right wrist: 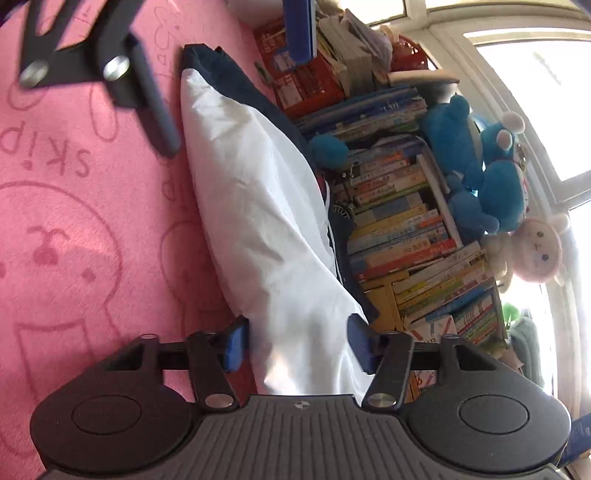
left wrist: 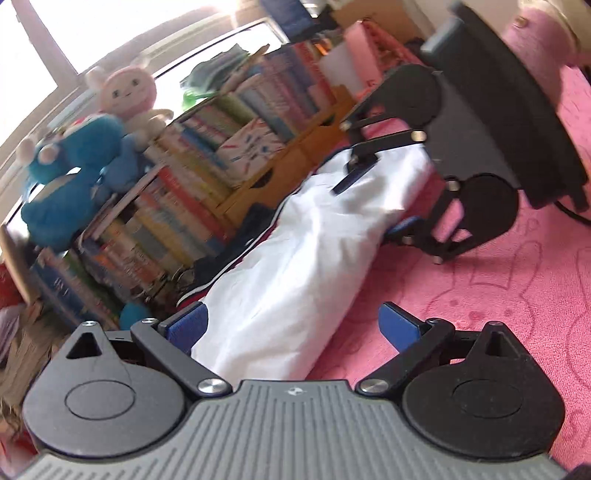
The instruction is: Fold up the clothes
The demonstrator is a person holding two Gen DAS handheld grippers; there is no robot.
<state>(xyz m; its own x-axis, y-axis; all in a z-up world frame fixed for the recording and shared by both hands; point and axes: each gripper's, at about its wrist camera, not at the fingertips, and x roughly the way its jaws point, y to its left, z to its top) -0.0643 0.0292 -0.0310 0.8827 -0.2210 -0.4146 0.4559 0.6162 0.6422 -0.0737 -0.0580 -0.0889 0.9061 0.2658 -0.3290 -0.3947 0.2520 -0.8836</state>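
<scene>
- Garment (left wrist: 295, 258): a white cloth with a dark, red-striped piece under its far edge, folded into a long strip on the pink blanket (left wrist: 498, 295), which bears cartoon figures. One long edge runs along the foot of the bookshelf (left wrist: 192, 192).
- Left gripper (left wrist: 291, 325): at one end of the garment, jaws spread wide. The white cloth lies between the blue pads (left wrist: 186, 325); it touches one pad and the other stands clear over the blanket, so nothing is clamped.
- Right gripper (right wrist: 297, 345): at the garment's other end, facing the left one. Its jaws are partly spread with white cloth between them, and the pads (right wrist: 234, 345) do not visibly pinch it.
- Bookshelf: crammed with colourful books, beside the garment, away from the open blanket.
- Toys: a blue plush (left wrist: 70, 177) and a pink-and-white plush (left wrist: 127, 96) sit on top of the bookshelf, before a bright window (left wrist: 92, 33).
</scene>
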